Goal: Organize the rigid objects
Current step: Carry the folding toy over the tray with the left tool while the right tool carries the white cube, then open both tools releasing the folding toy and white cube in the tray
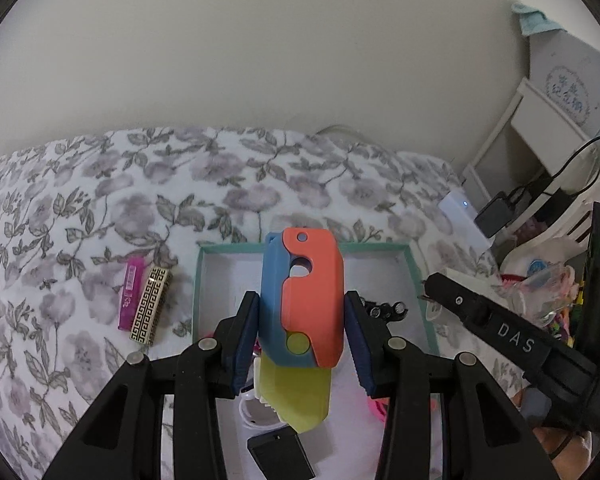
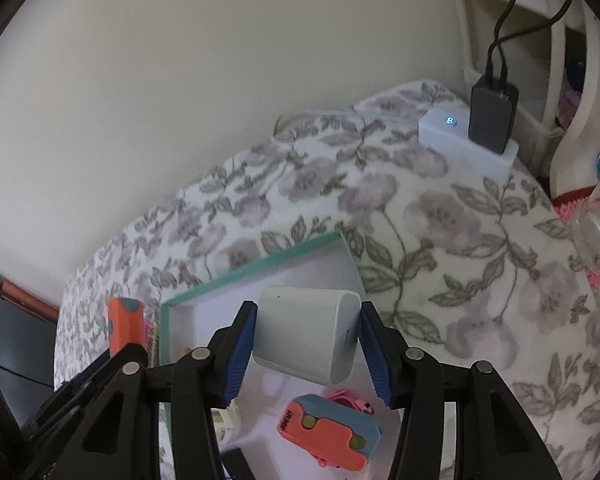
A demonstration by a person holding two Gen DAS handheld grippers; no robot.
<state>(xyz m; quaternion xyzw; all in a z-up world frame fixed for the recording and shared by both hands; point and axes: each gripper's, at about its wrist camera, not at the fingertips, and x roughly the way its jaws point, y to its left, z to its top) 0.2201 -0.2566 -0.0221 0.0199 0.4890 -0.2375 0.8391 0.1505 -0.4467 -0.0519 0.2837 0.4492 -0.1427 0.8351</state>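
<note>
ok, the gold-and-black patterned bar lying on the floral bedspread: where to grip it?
Grip the gold-and-black patterned bar mid-length, across its narrow width, coming from above. It lies flat and long. A purple bar crowds one long side, so that finger has little room.

I see an orange, blue and yellow-green plastic folding toy (image 1: 304, 300), a mint-green-rimmed box with white floor (image 1: 198, 280), a white rounded plastic case (image 2: 308, 336), a magenta flat packet (image 1: 130, 292), a gold-and-black Greek-key patterned bar (image 1: 150, 306), and white bedding printed with grey-mauve flowers (image 1: 100, 200).
</note>
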